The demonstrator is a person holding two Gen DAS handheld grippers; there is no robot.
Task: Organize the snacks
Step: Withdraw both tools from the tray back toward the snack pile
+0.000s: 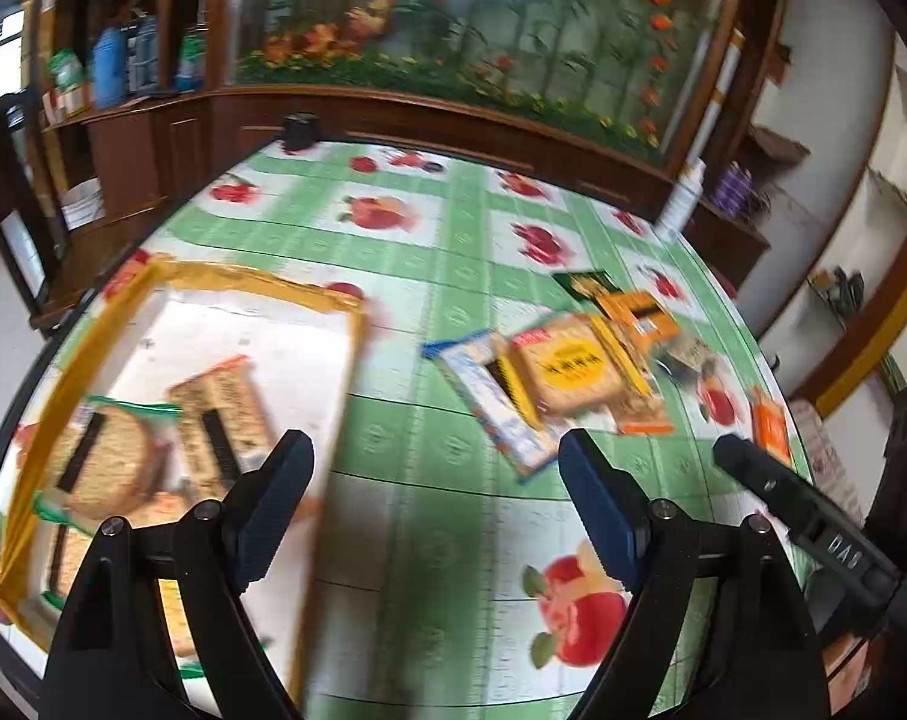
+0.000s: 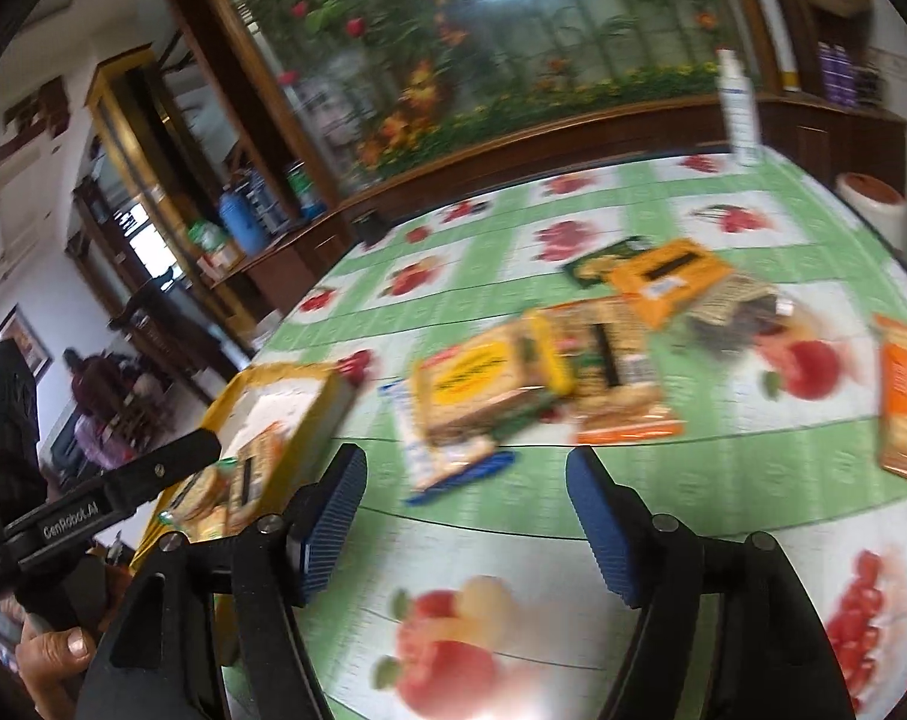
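Both claws hang empty above the counter (image 1: 453,252), so the step in hand looks like fetching the next snack. The left claw (image 1: 435,504) is spread wide, and the right claw (image 2: 465,516) likewise. The yellow-rimmed box (image 1: 351,312) at 9 o'clock in the left view already holds at least 2 cracker packs (image 1: 219,420). The loose snack pile (image 2: 543,360) lies at 12 o'clock ahead of the right claw, blurred: flat, glossy wrappers in yellow and orange, overlapping. The next move probably calls for pinching 1 pack by its edge.
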